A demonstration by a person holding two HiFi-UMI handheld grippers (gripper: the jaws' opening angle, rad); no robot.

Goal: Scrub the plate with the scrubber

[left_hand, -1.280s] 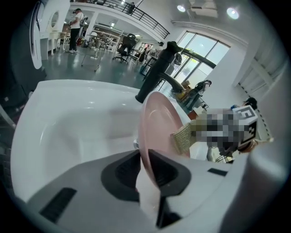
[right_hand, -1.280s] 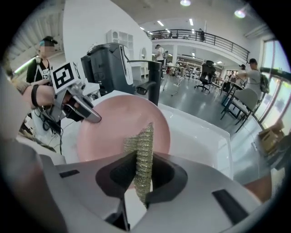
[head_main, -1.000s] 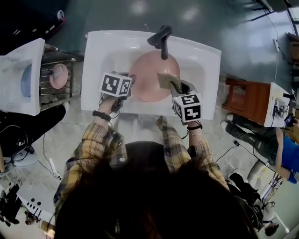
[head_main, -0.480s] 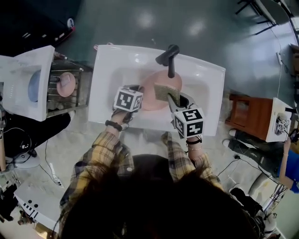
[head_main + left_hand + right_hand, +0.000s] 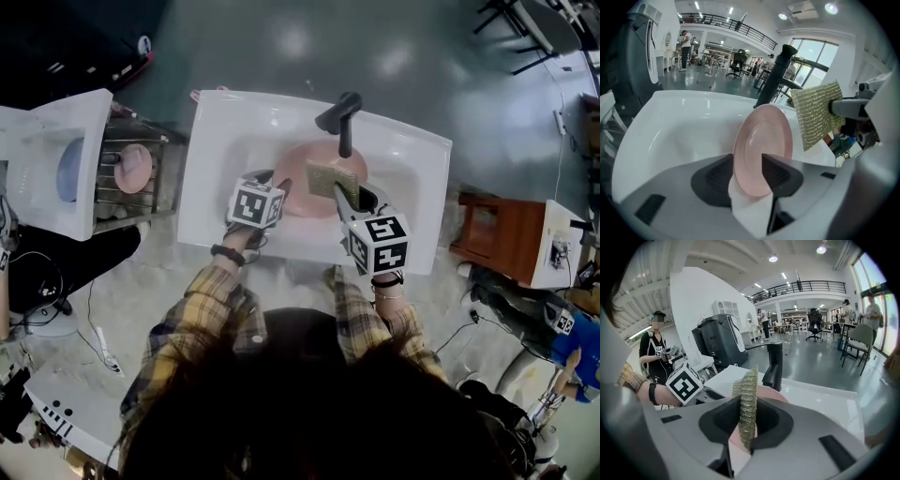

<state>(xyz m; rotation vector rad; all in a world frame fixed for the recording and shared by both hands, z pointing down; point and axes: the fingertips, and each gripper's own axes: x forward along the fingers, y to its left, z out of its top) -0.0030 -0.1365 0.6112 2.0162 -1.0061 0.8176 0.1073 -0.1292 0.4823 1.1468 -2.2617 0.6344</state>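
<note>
Here we are at the white sink point(image 5: 225, 141), and the pink plate point(image 5: 300, 161) is standing on its edge down in the basin, just in front of the dark faucet point(image 5: 339, 112). The left claw point(image 5: 279, 192) has just been opening. Its jaws are spread now, with the plate's lower rim point(image 5: 761, 145) sitting in the gap between them and the pads not pressing on it. You can see dark pad on either side of the rim in the left gripper view.

Over to the right claw point(image 5: 345, 192): it's pinching the scrubber point(image 5: 328, 178), a flat, glittery gold-green pad. The jaws are clamped on its lower half and the rest sticks up past the tips point(image 5: 749, 404). The scrubber hangs over the basin, right up by the plate's upper right edge point(image 5: 816, 117). I can't tell from here whether it's touching the plate.

Off to the left of the sink there's a wire rack point(image 5: 108, 202) with another pink dish point(image 5: 136, 167) in it.
</note>
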